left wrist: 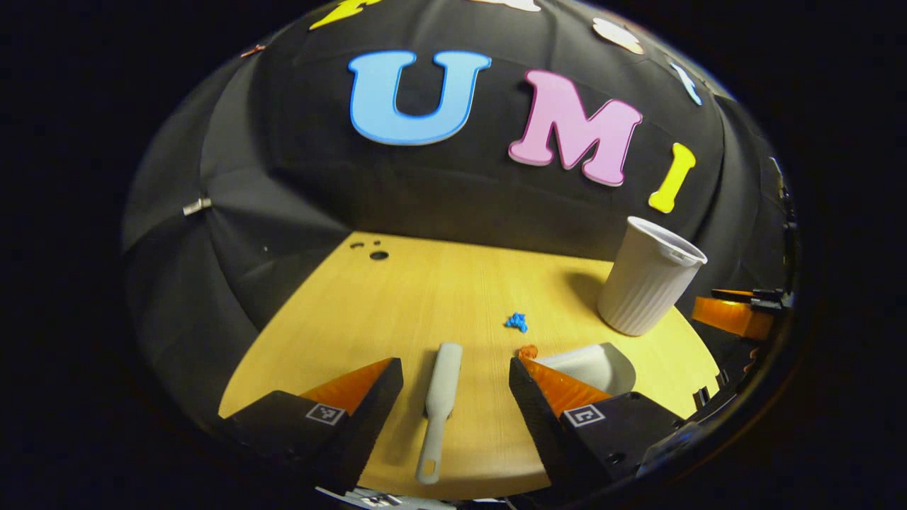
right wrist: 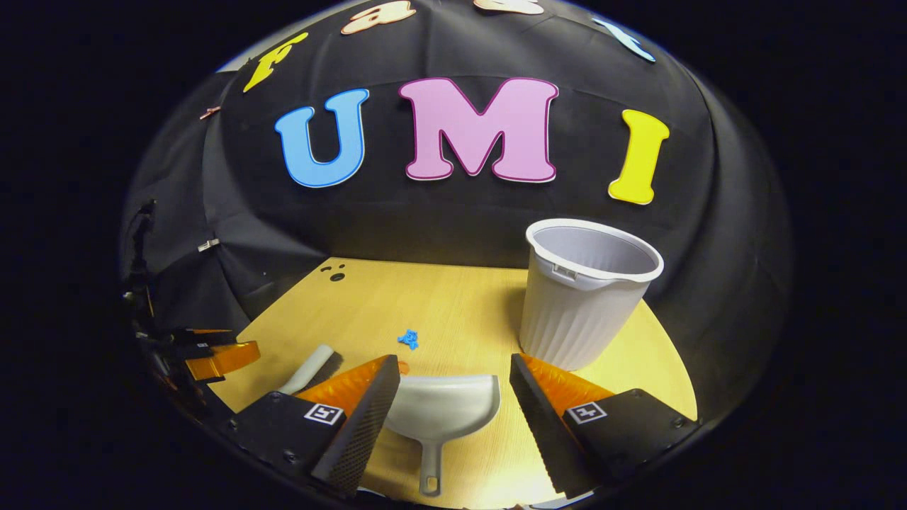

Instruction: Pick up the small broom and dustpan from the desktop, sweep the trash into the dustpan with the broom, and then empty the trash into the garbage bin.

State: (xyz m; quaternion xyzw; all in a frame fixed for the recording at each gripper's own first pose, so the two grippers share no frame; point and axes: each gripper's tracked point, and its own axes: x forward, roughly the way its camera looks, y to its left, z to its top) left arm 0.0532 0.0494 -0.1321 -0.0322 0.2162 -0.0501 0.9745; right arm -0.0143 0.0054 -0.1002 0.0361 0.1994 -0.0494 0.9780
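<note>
Nothing is being held yet: both hand-held grippers, left [left wrist: 455, 375] and right [right wrist: 448, 375], are being kept apart above the wooden table [left wrist: 425, 297]. The grey plastic broom [left wrist: 438, 407] and grey plastic dustpan [right wrist: 441, 411] are lying ungrasped, with blue trash [right wrist: 409, 338] unswept and the white ribbed bin [right wrist: 584, 294] waiting.

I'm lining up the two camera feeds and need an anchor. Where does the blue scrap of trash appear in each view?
Left gripper view: the blue scrap lies right of centre on the desktop, beyond the broom.
Right gripper view: the blue scrap lies left of centre, beyond the dustpan.
Shared landmark: the white garbage bin stands to its right in both.
</note>
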